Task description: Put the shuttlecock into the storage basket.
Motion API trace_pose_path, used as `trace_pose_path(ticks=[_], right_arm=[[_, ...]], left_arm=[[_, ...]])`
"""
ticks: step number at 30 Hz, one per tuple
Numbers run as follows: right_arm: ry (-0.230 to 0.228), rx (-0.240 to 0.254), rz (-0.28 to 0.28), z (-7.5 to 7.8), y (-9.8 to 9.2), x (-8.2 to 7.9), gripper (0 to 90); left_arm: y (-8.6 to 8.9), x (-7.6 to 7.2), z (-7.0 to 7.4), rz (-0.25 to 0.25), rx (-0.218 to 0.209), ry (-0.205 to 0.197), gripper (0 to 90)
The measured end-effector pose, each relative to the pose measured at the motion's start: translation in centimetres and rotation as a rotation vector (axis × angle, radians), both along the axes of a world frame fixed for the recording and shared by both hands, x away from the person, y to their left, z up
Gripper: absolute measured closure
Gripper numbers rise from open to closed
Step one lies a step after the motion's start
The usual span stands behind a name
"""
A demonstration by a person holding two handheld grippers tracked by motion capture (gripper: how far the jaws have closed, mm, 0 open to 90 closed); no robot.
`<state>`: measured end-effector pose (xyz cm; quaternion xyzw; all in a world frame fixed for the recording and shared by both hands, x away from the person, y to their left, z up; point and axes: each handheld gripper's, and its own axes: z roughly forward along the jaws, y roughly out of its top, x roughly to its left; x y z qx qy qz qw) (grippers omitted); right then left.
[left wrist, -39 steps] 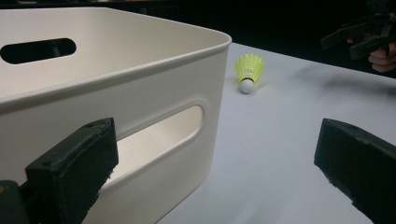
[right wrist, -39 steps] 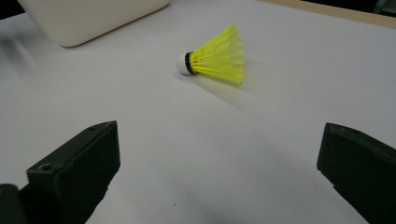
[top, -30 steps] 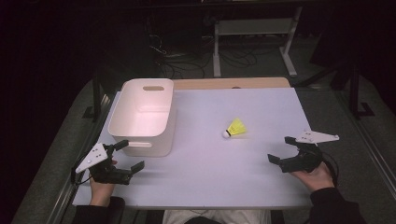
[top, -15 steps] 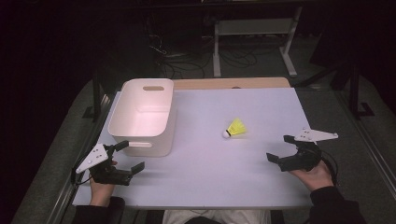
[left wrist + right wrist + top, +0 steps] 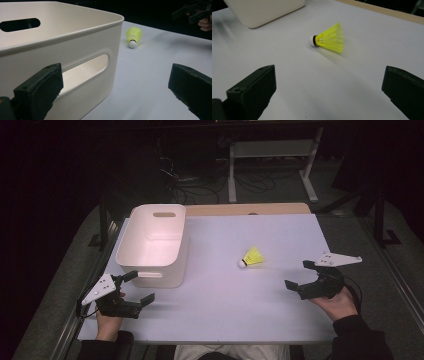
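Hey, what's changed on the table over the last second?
The right tool slid slightly left toward the shuttlecock, jaws open. Nothing was grasped or released. The left tool, the shuttlecock and the white bin stayed put.
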<state>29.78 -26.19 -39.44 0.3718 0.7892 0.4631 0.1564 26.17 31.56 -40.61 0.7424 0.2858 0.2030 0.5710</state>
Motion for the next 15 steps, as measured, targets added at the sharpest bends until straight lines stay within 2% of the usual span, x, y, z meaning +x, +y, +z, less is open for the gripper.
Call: trace_pose_path(ticks=[15], right_arm=[[0.009, -0.018, 0.025, 0.91, 0.42, 0.76, 0.0]], left_arm=[[0.00, 0.00, 0.00, 0.000, -0.004, 0.000, 0.0]])
